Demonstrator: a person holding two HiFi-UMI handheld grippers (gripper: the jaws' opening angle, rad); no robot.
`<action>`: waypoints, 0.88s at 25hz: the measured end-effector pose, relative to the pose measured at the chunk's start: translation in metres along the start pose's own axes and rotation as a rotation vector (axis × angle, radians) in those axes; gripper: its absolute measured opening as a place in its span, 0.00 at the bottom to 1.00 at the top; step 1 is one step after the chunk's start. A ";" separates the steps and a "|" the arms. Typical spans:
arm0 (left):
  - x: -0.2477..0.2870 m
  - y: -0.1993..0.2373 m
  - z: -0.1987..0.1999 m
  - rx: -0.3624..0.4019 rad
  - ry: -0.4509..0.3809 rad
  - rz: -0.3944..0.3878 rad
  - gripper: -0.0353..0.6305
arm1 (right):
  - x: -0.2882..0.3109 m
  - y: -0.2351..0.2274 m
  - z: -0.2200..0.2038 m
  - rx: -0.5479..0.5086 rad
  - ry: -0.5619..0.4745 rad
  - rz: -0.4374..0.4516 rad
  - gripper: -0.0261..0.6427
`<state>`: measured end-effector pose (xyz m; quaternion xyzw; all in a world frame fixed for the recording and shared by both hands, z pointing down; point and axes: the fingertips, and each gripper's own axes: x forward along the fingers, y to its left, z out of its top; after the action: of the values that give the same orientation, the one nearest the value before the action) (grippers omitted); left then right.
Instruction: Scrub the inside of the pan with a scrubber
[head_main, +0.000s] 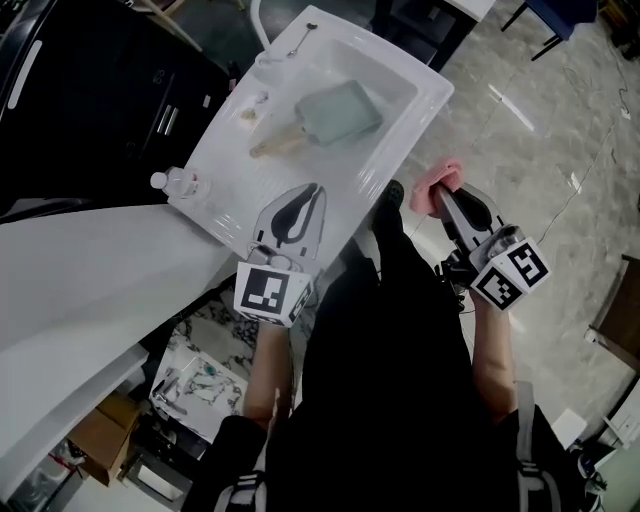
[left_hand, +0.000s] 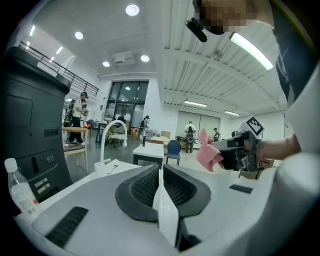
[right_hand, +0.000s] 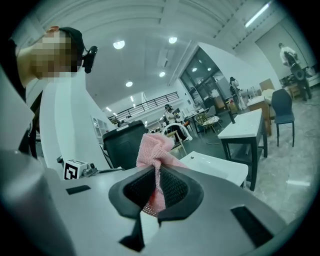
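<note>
The flat square metal pan (head_main: 338, 112) is pale grey-green, its handle light tan wood; the moulded sink (head_main: 428, 98) glossy white; the bunched mesh scrubber (right_hand: 156, 148) pink; left gripper (head_main: 318, 189) and right gripper (head_main: 438, 192) pale grey, with black ribbed pads (left_hand: 143, 187) and black-and-white square markers.

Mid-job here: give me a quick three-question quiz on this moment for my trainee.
1. True or false: the right hand-held gripper holds the pink scrubber.
2. Fill in: the left hand-held gripper has its jaws ___, with nothing between them.
3. Where does the pan lie? A) in the sink B) on the floor C) in the left hand-held gripper

Key: 1 true; 2 shut; 3 A.
</note>
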<state>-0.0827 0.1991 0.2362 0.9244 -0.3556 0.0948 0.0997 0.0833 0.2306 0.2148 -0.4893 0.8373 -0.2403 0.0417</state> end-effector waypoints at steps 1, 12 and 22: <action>0.005 0.002 -0.004 -0.002 0.013 0.003 0.13 | 0.002 -0.005 -0.002 0.003 0.013 -0.006 0.10; 0.071 0.081 -0.084 -0.022 0.241 0.106 0.13 | 0.086 -0.063 -0.010 0.023 0.163 0.052 0.10; 0.117 0.166 -0.166 0.022 0.544 0.172 0.13 | 0.162 -0.124 -0.025 0.050 0.319 0.152 0.10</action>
<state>-0.1265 0.0455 0.4438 0.8325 -0.3918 0.3513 0.1731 0.0907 0.0533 0.3185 -0.3789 0.8618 -0.3316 -0.0615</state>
